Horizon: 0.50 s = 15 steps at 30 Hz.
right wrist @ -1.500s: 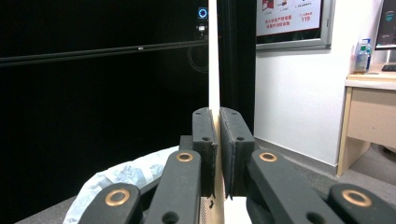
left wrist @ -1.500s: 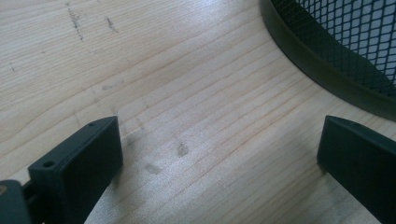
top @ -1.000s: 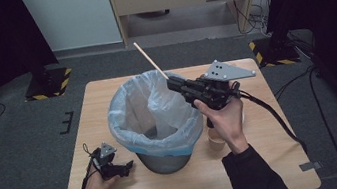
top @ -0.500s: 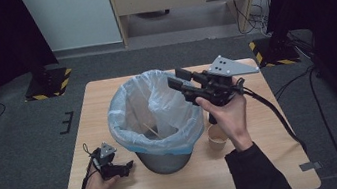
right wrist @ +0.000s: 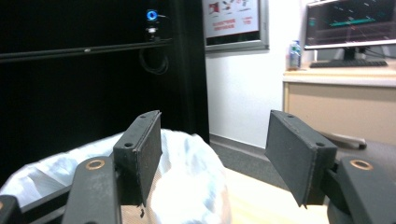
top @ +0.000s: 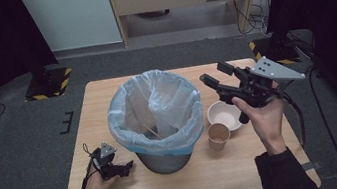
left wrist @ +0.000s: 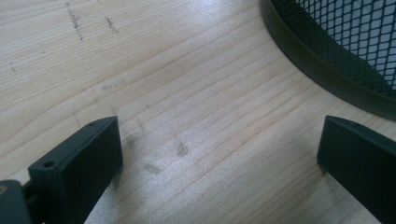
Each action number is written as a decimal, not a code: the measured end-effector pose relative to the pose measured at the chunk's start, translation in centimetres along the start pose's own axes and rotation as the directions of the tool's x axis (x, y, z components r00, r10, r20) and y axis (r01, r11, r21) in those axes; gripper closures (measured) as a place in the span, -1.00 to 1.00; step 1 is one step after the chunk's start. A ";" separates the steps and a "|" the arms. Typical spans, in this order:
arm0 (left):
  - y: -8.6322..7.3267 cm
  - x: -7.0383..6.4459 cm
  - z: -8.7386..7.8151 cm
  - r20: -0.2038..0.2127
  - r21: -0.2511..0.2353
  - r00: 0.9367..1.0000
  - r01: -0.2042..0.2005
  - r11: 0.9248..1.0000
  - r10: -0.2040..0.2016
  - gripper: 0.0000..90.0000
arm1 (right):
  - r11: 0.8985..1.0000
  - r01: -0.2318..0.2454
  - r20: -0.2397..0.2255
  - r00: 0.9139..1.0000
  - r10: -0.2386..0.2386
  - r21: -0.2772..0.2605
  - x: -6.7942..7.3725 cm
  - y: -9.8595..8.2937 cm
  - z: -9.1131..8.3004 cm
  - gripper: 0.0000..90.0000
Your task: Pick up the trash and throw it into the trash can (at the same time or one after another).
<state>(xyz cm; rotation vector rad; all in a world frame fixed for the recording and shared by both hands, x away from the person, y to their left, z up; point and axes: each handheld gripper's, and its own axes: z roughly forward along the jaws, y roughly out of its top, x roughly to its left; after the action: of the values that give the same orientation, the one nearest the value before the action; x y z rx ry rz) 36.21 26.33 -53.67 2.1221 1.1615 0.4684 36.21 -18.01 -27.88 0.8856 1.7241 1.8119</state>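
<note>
From the high view, a mesh bin [top: 158,121] lined with a pale plastic bag [top: 157,101] stands in the middle of the wooden counter [top: 249,173], and a thin wooden stick [top: 150,130] lies inside the bag near its front wall. The right gripper [top: 214,75] is held in the air just beside the bin's right rim, its fingers apart with nothing between them; below it a white bowl [top: 223,115] and a paper cup [top: 218,136] sit close together on the counter. The left gripper [top: 128,167] rests low on the counter at the bin's front left, close to its base. The left gripper view adds the detail there: fingers [left wrist: 88,158] spread wide over bare wood grain, with the bin's dark base ring [left wrist: 322,65] and mesh curving past the upper right. The right gripper view looks level over the bag's crumpled rim [right wrist: 187,182] between its parted fingers [right wrist: 140,149], toward a far desk [right wrist: 345,93] carrying a monitor [right wrist: 350,21].
</note>
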 end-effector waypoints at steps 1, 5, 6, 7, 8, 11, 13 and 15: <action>0.0 0.0 0.0 0.000 0.000 1.000 -0.001 1.000 0.001 -1.00 | 1.000 -0.018 0.011 1.000 0.018 -0.002 -0.7 -0.7 -0.6 -0.23; 0.0 0.0 0.0 0.000 0.000 1.000 -0.001 1.000 0.001 -1.00 | 0.998 -0.057 0.077 0.995 0.056 0.017 -3.3 -3.5 -2.2 -0.27; 0.0 0.0 0.0 0.000 0.000 1.000 0.000 1.000 0.000 -1.00 | 0.998 -0.063 0.091 0.994 0.061 0.024 -3.7 -4.1 -2.5 -0.28; 0.0 0.0 0.0 0.000 0.000 1.000 0.000 1.000 0.000 -1.00 | 0.997 -0.075 0.114 0.991 0.071 0.031 -4.5 -5.0 -3.0 -0.27; 0.0 0.0 0.0 0.000 0.000 1.000 0.000 1.000 0.000 -1.00 | 0.995 -0.086 0.131 0.988 0.078 0.050 -5.1 -5.6 -3.2 -0.29; 0.0 0.0 0.0 0.000 0.000 1.000 0.000 1.000 0.000 -1.00 | 0.993 -0.088 0.177 0.982 0.072 0.080 -6.3 -7.1 -3.9 -0.29; 0.0 0.0 0.0 0.000 0.000 1.000 0.000 1.000 0.000 -1.00 | 0.989 -0.108 0.192 0.978 0.086 0.104 -7.0 -8.2 -4.4 -0.30; 0.0 0.0 0.0 0.000 0.000 1.000 0.000 1.000 0.000 -1.00 | 0.986 -0.113 0.201 0.976 0.086 0.124 -7.4 -9.2 -4.7 -0.29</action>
<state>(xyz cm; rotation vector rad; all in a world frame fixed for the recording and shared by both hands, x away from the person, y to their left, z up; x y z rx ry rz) 36.21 26.33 -53.68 2.1223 1.1610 0.4686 36.91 -25.83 -37.91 1.1845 1.7187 1.6223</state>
